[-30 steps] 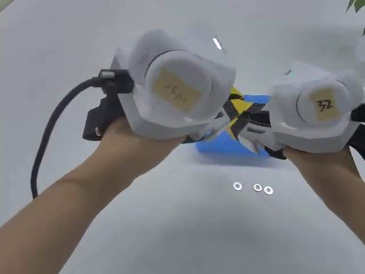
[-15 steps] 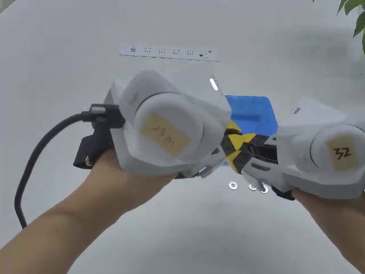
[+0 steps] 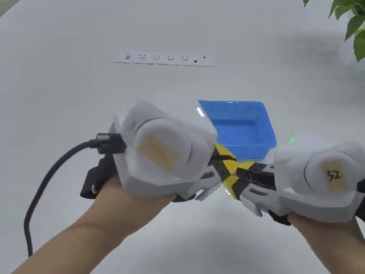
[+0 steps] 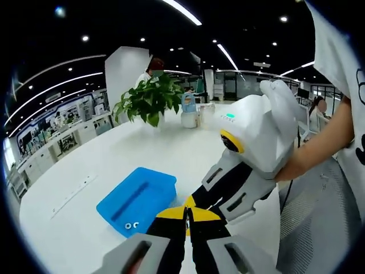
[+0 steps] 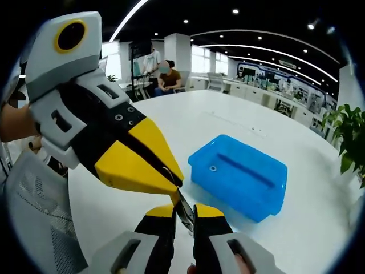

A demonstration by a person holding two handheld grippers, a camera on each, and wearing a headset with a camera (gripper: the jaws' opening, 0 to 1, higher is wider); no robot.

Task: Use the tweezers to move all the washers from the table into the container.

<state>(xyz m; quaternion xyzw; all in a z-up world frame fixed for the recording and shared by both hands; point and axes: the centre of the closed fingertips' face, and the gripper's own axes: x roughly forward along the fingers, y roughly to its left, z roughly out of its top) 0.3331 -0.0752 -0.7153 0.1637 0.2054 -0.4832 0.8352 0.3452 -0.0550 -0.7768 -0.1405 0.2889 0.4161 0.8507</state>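
In the head view my left gripper (image 3: 225,165) and right gripper (image 3: 232,174) meet tip to tip just in front of the blue container (image 3: 239,128). The right gripper (image 5: 183,214) is shut on thin metal tweezers (image 5: 181,204). The left gripper (image 5: 175,181) comes in from the left and its shut yellow tip touches the tweezers' upper end. One washer (image 5: 213,168) lies inside the container (image 5: 228,191). In the left gripper view the left gripper (image 4: 186,216) is shut, the right gripper (image 4: 191,201) is against its tip, and two washers (image 4: 131,225) lie by the container's (image 4: 137,197) near corner.
A white power strip (image 3: 165,59) lies on the table beyond the container. Plant leaves (image 3: 351,23) hang at the far right. A black cable (image 3: 51,171) trails from the left gripper to the left. People sit at a far table (image 5: 165,77).
The head camera has tilted, so both grippers sit lower in the picture. They stay tip to tip and now hide the three washers seen on the table before. More of the container shows.
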